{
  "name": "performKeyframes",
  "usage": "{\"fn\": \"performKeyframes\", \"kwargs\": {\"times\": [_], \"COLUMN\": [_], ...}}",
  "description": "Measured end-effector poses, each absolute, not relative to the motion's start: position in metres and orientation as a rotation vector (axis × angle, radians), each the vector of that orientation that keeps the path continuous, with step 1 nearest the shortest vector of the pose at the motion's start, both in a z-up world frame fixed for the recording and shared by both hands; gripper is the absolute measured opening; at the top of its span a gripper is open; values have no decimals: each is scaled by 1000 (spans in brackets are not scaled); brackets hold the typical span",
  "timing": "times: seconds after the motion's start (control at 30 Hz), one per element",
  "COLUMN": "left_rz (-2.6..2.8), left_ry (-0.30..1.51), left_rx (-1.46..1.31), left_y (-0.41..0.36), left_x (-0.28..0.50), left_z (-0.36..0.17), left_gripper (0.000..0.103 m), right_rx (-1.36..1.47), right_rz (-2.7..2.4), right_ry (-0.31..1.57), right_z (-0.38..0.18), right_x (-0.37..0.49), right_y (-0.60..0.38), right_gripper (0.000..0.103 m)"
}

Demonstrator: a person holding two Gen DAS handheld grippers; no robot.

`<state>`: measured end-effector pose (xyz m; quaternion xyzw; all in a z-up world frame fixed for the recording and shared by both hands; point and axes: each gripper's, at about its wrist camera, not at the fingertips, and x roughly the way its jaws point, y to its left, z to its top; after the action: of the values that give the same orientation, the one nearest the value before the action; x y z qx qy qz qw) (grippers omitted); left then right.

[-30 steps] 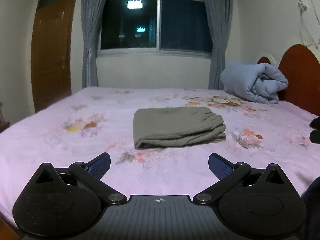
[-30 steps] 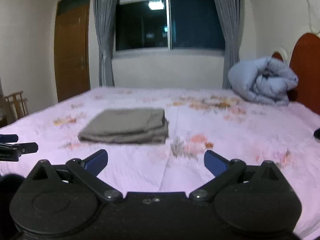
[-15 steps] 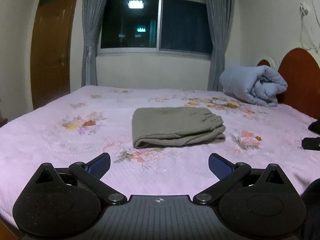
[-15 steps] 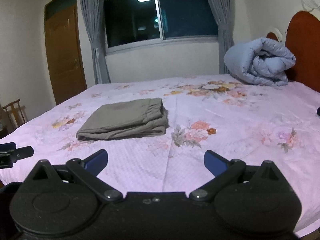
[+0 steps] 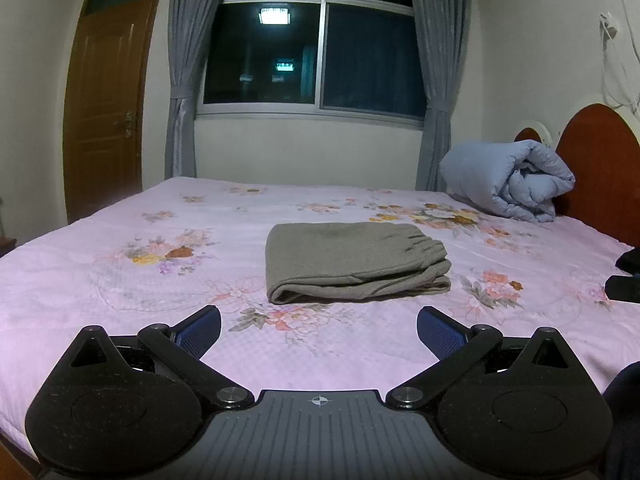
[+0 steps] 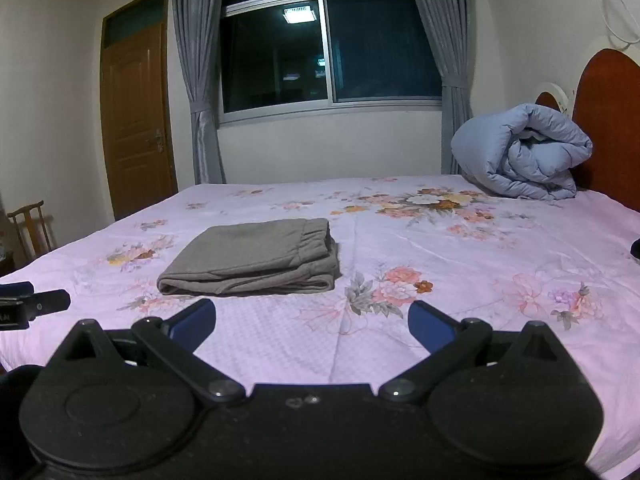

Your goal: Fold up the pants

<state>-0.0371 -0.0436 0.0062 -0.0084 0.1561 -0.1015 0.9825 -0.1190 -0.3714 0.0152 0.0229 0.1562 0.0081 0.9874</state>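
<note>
The grey-brown pants lie folded in a flat rectangle in the middle of the pink floral bed; they also show in the right wrist view. My left gripper is open and empty, held back from the pants near the bed's front edge. My right gripper is open and empty, to the right of the pants and short of them. The left gripper's tip shows at the left edge of the right wrist view, and the right gripper's tip shows at the right edge of the left wrist view.
A rolled light-blue duvet lies at the bed's far right against a red-brown headboard. A curtained window and a wooden door are behind the bed. A wooden chair stands at the left.
Both grippers have drawn back and tilted up a little, so the room sits higher in view. The pants have not moved. Both grippers stay open.
</note>
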Motion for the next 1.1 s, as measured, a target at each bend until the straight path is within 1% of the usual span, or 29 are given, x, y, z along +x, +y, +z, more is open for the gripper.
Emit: {"fn": "performKeyframes", "kwargs": {"times": [1.1], "left_rz": [-212], "left_ry": [319], "left_rx": [-7], "left_y": [-46], "left_x": [-36], "left_z": [5], "left_gripper": [103], "right_rx": [48], "right_rz": [16], "right_ry": [322], "right_z": [14], "right_x": [-119], "right_y": [-370], "right_gripper": [97]}}
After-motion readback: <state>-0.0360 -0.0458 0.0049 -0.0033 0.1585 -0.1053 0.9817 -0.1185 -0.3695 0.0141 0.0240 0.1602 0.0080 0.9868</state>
